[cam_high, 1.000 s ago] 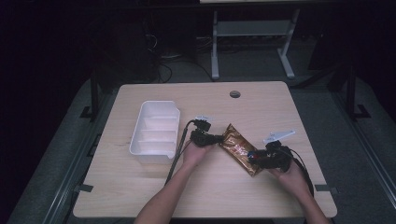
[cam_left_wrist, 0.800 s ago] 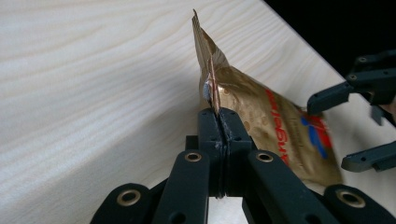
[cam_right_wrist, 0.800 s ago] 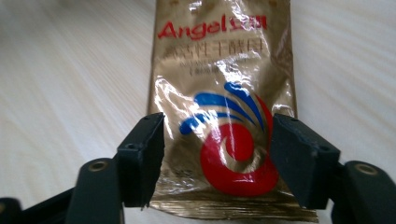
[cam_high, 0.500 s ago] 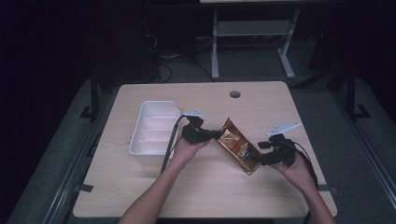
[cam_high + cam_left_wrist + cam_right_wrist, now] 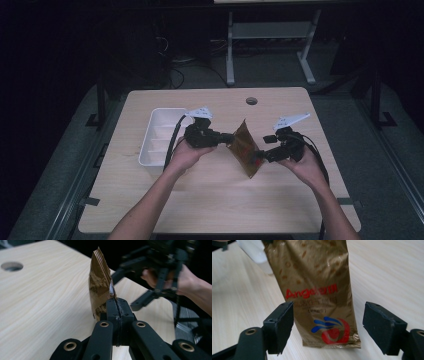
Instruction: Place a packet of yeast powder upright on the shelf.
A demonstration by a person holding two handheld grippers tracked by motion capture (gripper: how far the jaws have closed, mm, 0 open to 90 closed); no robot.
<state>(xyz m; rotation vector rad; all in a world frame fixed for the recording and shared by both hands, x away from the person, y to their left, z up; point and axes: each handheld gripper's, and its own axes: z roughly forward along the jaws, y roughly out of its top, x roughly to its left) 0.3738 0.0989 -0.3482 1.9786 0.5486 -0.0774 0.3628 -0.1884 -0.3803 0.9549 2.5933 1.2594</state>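
Nearest, two bare forearms come in over the front edge of the pale wood-grain table top (image 5: pixel 210 200), where a broad stretch of bare surface lies open between the arms and on both sides of them. Farther in, the left gripper (image 5: pixel 231 136) has its black jaws pressed together on the crimped side edge of a shiny gold-brown foil sachet with red lettering and a red-and-blue emblem (image 5: pixel 246 150); in the left gripper view the jaws (image 5: pixel 117 306) meet with the foil (image 5: pixel 100 282) pinched between them, the sachet standing on edge above the wood. Opposite, the right gripper (image 5: pixel 259 157) sits at the sachet's lower end with its jaws spread; the right gripper view shows its two pads (image 5: pixel 327 327) wide apart, the printed sachet (image 5: pixel 317 290) between them but touching neither.

Just behind the left hand, a white rectangular plastic tray with dividers (image 5: pixel 155 137) lies on the table's left half, close beside the left gripper's trailing cable. Beyond, a small round cable hole (image 5: pixel 251 101) sits near the far edge, with open wood around it.

Past the table, grey carpet runs on both sides, a light metal frame (image 5: pixel 270 45) stands behind, and the room is dark.
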